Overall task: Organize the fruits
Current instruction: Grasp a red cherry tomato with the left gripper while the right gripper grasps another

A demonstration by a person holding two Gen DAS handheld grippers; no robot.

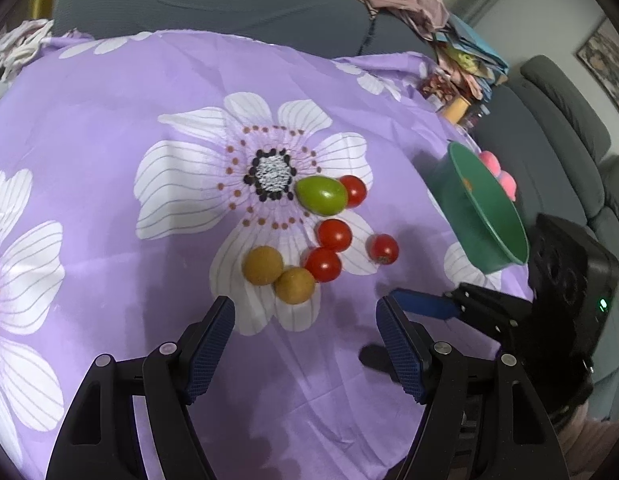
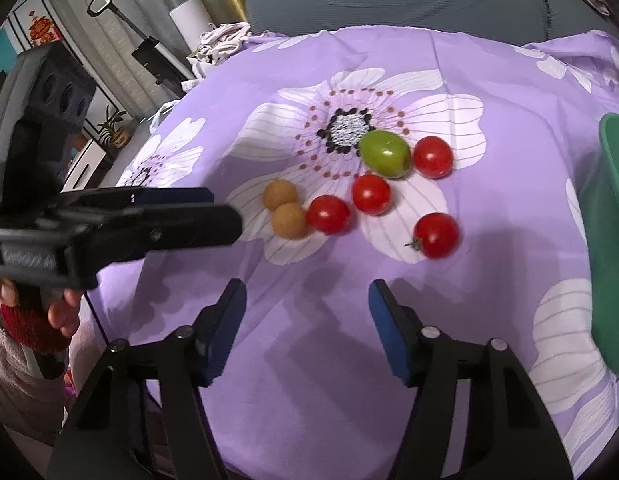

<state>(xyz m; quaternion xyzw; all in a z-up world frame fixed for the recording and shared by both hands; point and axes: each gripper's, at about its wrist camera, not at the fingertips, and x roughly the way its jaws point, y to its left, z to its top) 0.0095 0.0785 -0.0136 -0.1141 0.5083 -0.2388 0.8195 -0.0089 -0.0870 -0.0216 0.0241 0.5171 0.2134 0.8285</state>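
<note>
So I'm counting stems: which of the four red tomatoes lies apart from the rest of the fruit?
The red tomato nearest the green bowl. It lies alone with its stem showing; the other three each touch another fruit.

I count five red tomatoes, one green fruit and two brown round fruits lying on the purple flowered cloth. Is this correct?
Not quite: there are four red tomatoes, not five. The right wrist view shows them clearly, beside the one green fruit and the two brown round fruits, all lying on the purple flowered cloth.
</note>
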